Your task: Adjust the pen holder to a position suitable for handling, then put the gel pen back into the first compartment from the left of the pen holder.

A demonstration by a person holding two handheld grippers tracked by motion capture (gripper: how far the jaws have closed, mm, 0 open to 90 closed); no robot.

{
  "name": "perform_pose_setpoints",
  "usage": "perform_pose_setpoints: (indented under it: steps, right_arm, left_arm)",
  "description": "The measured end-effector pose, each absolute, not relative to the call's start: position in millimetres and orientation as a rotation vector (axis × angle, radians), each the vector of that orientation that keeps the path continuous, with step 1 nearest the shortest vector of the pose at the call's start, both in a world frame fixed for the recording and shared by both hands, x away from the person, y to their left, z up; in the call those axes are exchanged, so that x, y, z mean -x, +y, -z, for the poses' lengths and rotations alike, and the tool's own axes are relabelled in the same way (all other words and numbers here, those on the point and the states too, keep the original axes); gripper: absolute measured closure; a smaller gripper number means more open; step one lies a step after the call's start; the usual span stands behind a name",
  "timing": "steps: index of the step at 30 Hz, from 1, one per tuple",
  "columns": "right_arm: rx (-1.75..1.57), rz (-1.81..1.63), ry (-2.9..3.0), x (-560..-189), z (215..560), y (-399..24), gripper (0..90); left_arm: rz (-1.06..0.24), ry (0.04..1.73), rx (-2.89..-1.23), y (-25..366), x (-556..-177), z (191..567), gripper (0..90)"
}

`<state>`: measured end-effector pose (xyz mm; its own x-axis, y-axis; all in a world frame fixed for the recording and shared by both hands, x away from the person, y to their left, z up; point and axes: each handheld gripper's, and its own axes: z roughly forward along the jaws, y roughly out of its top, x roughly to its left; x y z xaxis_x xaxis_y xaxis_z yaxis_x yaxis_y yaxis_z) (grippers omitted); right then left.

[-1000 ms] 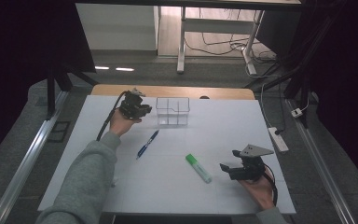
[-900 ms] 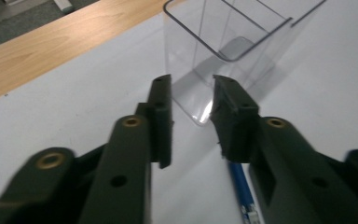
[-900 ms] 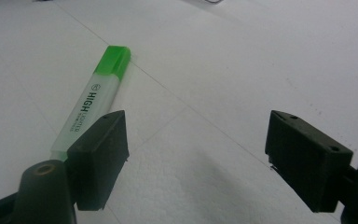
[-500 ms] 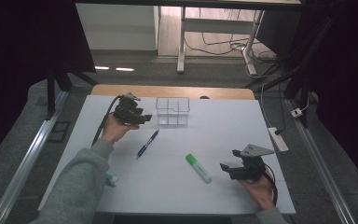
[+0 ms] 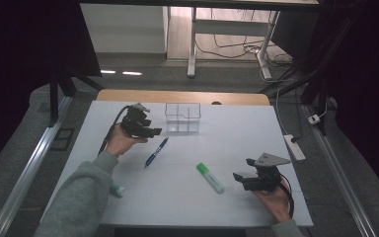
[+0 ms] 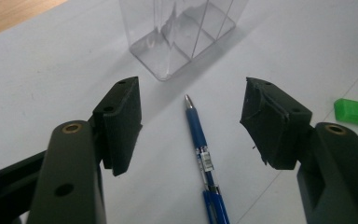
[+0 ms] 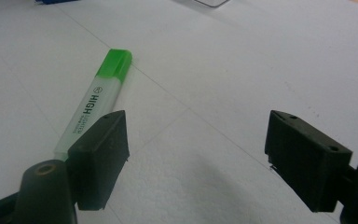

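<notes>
Pen-sorting was the work in hand: the white table (image 5: 187, 197) carried a clear divided holder (image 5: 183, 117) at its far side. My left gripper (image 6: 191, 123) had just been opening, nothing between its jaws, above the blue pen (image 6: 200, 149) lying near the holder. I judged that pickup next: lower, straddle, close. My right gripper (image 7: 196, 158) waited open beside the green highlighter (image 7: 95, 105).

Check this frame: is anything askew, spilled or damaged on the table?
Nothing spilled or broken. The blue pen and green highlighter lie loose on the table, outside the upright clear organiser. A small green-capped item sits by the sleeve.
</notes>
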<state>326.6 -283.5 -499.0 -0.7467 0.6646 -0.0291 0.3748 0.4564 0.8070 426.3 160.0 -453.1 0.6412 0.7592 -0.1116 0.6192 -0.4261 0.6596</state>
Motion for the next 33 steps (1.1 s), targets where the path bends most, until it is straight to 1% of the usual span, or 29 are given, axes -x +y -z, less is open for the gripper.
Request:
perform_pose_setpoints:
  steps: [33]
  right_arm:
    - [-0.864, -1.183, 2.359, -324, 496, -283, 21.7]
  left_arm:
    - [-0.207, 1.045, -2.256, 123, -435, 475, 37.0]
